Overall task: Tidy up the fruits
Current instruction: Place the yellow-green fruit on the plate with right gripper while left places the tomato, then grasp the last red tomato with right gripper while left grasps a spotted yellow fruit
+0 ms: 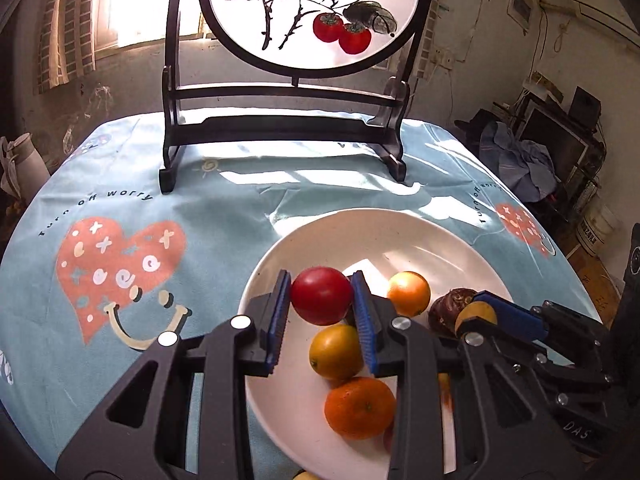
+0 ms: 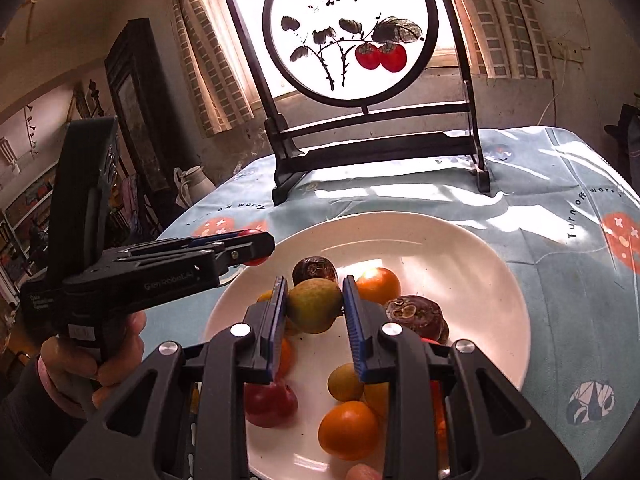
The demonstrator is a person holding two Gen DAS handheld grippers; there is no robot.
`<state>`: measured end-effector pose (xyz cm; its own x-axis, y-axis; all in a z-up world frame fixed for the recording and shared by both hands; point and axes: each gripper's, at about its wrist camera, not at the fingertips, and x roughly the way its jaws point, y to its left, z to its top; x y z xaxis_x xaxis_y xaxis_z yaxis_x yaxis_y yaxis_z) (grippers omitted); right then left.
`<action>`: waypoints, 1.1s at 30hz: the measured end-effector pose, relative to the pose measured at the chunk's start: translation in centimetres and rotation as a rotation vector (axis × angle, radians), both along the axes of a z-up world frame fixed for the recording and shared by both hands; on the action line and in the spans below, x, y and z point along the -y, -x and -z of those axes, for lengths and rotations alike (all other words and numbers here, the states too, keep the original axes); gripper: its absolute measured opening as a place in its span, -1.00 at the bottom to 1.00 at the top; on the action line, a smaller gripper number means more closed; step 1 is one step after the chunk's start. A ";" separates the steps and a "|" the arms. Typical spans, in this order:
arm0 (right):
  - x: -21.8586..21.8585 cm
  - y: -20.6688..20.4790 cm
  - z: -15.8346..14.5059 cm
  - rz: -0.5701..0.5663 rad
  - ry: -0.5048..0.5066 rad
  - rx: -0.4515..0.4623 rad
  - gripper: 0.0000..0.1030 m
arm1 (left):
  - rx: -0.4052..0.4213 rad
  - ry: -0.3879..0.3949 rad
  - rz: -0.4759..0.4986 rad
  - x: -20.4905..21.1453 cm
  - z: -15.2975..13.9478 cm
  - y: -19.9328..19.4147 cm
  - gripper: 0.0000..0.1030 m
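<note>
A white plate (image 1: 360, 232) on the blue tablecloth holds several fruits. My left gripper (image 1: 322, 294) is shut on a red tomato-like fruit (image 1: 320, 294), held above the plate's left part. Oranges (image 1: 408, 292) (image 1: 358, 406) and a yellow lemon (image 1: 335, 350) lie under it. My right gripper (image 2: 314, 306) is shut on a yellow-green fruit (image 2: 314, 310) over the plate (image 2: 460, 248). It shows at the right of the left wrist view (image 1: 478, 316). Brown fruits (image 2: 416, 314) (image 2: 314, 268), oranges (image 2: 378, 284) (image 2: 348, 428) and a red fruit (image 2: 270, 402) lie on the plate.
A dark wooden stand with a round painted screen (image 1: 304, 12) stands at the back of the table. The tablecloth (image 1: 120, 264) has heart prints. The table edge drops off at left and right, with room clutter beyond. A white jug (image 2: 192, 184) stands off the table's left.
</note>
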<state>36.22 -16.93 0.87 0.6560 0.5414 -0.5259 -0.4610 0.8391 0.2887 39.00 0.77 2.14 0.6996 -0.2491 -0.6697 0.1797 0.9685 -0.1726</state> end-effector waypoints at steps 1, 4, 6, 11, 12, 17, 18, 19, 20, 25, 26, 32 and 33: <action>-0.2 -0.3 0.3 -0.005 0.009 -0.006 -0.45 | -0.004 -0.002 -0.002 0.0 0.3 -0.4 -0.39; -0.9 -0.9 0.7 -0.018 0.030 -0.012 -0.44 | -0.025 0.000 0.000 0.0 1.1 -0.9 -0.39; -1.2 -1.1 0.7 -0.028 0.037 -0.004 -0.35 | -0.034 -0.003 -0.006 -0.1 1.3 -1.0 -0.36; -0.9 -0.3 -0.2 -0.041 0.021 0.000 -0.33 | 0.026 -0.005 -0.060 -0.9 -0.5 0.5 0.27; -0.7 0.1 -0.7 -0.040 0.012 0.007 -0.33 | 0.033 -0.008 -0.062 -1.1 -1.1 0.9 0.35; 0.4 3.1 -2.4 -0.036 0.004 0.043 -0.32 | 0.095 -0.040 -0.120 -1.9 -2.8 5.4 0.84; 0.7 3.8 -2.4 -0.035 0.006 0.046 -0.31 | 0.087 -0.031 -0.118 -2.1 -2.6 6.4 0.87; 0.8 4.5 -2.3 -0.034 0.014 0.050 -0.30 | 0.075 -0.016 -0.103 -2.2 -2.3 7.3 0.87; 0.9 5.2 -2.2 -0.031 0.024 0.056 -0.30 | 0.064 -0.005 -0.087 -2.2 -2.0 8.2 0.87; 1.2 8.3 -1.0 -0.015 0.054 0.031 -0.30 | 0.048 -0.043 -0.101 -2.3 0.1 12.2 0.87; 1.2 8.9 -0.8 -0.020 0.053 0.025 -0.30 | 0.041 -0.052 -0.112 -2.4 0.5 12.7 0.87; 0.8 11.7 1.0 -0.013 0.171 -0.008 0.24 | -0.027 -0.050 -0.160 -3.5 2.3 14.4 0.88; 0.9 11.7 1.5 -0.010 0.174 -0.039 0.25 | -0.032 -0.047 -0.168 -3.8 2.3 14.6 0.88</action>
<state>24.48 -17.84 -0.64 0.6285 0.4459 -0.6373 -0.4606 0.8736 0.1570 24.43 4.57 -0.17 0.7070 -0.0985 -0.7003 0.0095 0.9915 -0.1299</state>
